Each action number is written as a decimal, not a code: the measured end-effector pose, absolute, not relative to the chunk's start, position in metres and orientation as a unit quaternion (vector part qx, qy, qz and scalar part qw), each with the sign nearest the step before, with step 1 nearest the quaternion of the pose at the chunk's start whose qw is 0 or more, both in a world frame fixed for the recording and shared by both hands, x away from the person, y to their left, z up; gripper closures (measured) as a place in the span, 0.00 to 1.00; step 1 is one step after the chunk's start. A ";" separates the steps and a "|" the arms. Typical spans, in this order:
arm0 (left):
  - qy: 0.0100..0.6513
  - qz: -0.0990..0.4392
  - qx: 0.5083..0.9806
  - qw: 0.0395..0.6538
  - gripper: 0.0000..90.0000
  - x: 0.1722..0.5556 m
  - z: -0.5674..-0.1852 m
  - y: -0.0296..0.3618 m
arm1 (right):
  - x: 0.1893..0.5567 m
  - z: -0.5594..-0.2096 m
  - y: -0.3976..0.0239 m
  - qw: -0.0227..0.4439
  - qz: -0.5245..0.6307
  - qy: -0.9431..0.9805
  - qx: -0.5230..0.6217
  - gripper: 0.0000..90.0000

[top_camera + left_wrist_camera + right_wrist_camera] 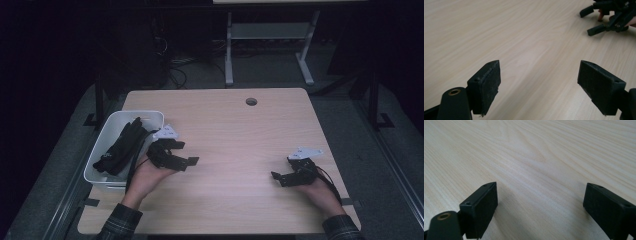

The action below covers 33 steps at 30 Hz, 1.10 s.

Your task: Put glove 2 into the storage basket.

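Nearest the bottom edge of the high view, two plaid sleeves come in, each hand carrying a claw. The right gripper [281, 179] sits low at the lower right, close over the wooden table [235, 130], its jaws spread wide with only bare wood between them, as the right gripper view confirms. The left gripper [192, 161] is at centre left, just beside the white bin [100, 150], and its jaws are likewise spread and hold nothing; its own view looks across open tabletop toward the other claw in the upper right.

Farther left, the bin holds a heap of black cloth [120, 147], one end draped up over the far rim. I'd judge this to be a pause between handlings, both claws free. The next move likely calls for the left claw to swing round to the bin, drop into it and pinch a fold of the cloth.
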State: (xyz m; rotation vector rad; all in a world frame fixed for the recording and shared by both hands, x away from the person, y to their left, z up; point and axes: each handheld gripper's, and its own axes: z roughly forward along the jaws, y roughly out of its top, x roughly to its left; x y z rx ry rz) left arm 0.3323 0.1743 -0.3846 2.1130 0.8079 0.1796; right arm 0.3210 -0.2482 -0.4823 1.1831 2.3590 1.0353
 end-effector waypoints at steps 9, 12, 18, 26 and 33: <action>0.301 0.068 0.863 0.400 0.20 0.324 -0.421 0.146 | 0.321 -0.482 -0.248 0.152 0.361 0.823 0.411 0.13; 0.298 0.066 0.871 0.386 0.20 0.325 -0.434 0.142 | 0.321 -0.482 -0.248 0.153 0.361 0.824 0.410 0.13; 0.299 0.076 0.882 0.356 0.20 0.327 -0.455 0.135 | 0.321 -0.482 -0.248 0.153 0.359 0.825 0.409 0.13; 0.304 0.086 0.883 0.347 0.19 0.326 -0.469 0.136 | 0.321 -0.482 -0.248 0.155 0.359 0.827 0.404 0.13; 0.286 0.110 0.890 0.337 0.17 0.322 -0.471 0.133 | 0.321 -0.482 -0.249 0.155 0.359 0.827 0.403 0.13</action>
